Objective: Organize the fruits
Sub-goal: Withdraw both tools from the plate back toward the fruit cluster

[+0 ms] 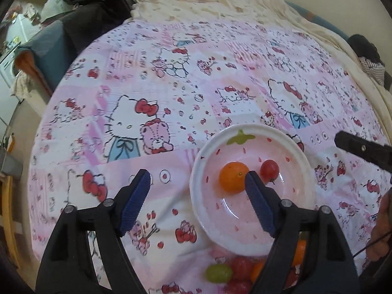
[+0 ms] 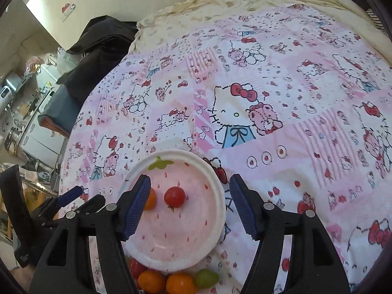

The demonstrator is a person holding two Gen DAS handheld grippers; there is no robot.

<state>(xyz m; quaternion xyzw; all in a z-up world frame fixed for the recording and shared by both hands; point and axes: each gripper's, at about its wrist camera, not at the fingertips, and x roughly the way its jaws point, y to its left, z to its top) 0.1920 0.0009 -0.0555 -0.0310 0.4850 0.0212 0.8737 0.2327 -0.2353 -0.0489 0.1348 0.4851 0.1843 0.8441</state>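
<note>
A white and pink strawberry-print plate [image 1: 297, 158] [image 2: 215, 186] lies on the Hello Kitty bedspread. On it sit a small orange [image 1: 231, 176] [image 2: 150, 199] and a red tomato [image 1: 269, 169] [image 2: 174, 196]. Loose fruit lies on the cloth near the plate's front edge: a green grape [image 1: 218, 272] [image 2: 207, 278], red tomatoes [image 1: 242, 265] [image 2: 136, 267] and oranges [image 1: 299, 252] [image 2: 151, 280] [image 2: 180, 283]. My left gripper [image 1: 197, 181] is open and empty, its right finger over the plate beside the orange. My right gripper [image 2: 189, 185] is open and empty above the plate.
The patterned bedspread [image 1: 171, 85] covers a bed, with a cream sheet [image 1: 220, 0] at the far side. Dark clothing [image 1: 98, 7] lies at the far left corner. The right gripper's finger [image 1: 362, 149] shows at the right edge of the left wrist view.
</note>
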